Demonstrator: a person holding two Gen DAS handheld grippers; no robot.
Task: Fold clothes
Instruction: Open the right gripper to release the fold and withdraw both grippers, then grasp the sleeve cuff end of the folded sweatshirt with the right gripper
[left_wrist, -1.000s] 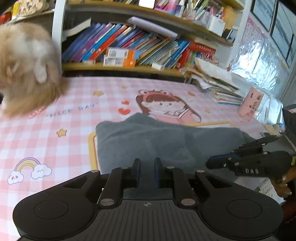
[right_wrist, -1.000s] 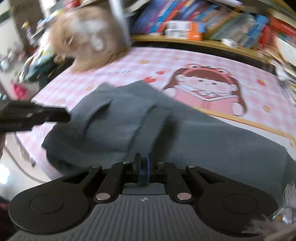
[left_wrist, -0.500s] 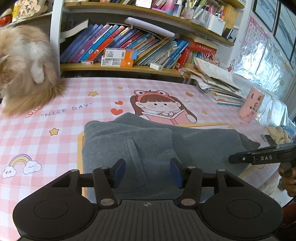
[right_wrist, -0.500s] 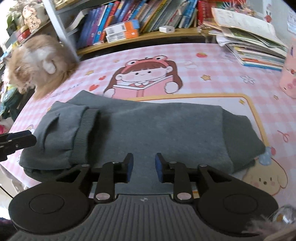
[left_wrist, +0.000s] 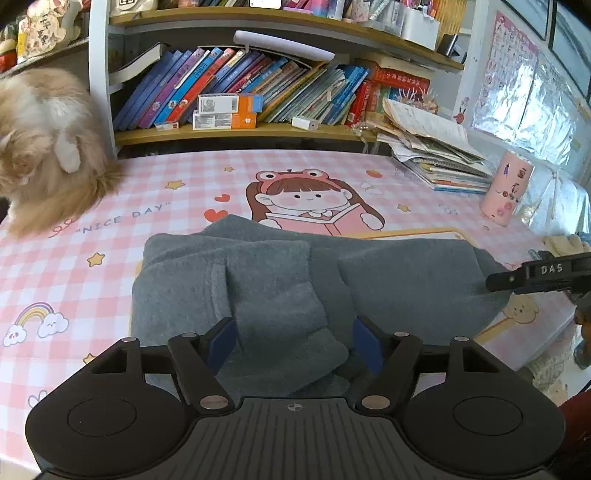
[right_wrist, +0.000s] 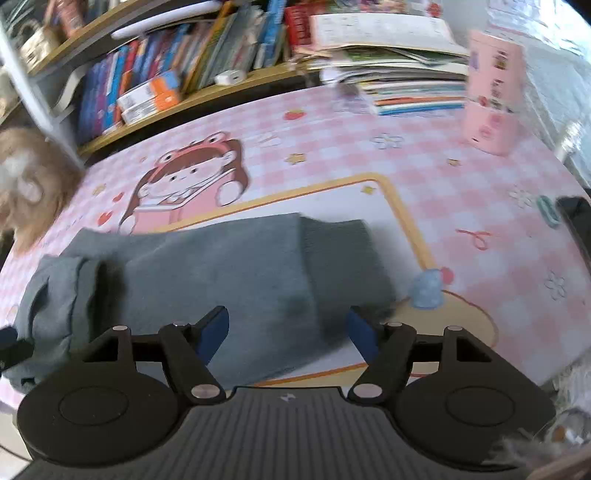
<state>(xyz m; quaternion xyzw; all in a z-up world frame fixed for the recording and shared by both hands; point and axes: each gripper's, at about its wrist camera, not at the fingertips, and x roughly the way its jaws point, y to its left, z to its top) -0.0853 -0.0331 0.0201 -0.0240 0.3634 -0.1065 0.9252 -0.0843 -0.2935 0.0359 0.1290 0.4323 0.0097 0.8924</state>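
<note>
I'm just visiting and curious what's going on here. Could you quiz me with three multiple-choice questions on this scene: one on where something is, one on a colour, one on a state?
1. Where does the fluffy tan cat sit?
A. At the left end of the table, by the bookshelf
B. On top of the garment
C. Under the table

2. What colour is the folded fleece garment?
A. Pink
B. Grey
C. White

3. How do the jaws of the left gripper stand?
A. Clamped on the pink cup
B. Shut on nothing
C. Open, over the near edge of the garment

Answers:
1. A: it sits on the pink checked tablecloth beside the white shelf post.
2. B: the cloth is plain grey in both views.
3. C: the blue pads stand wide apart, having just been opening, and press on nothing.
</note>
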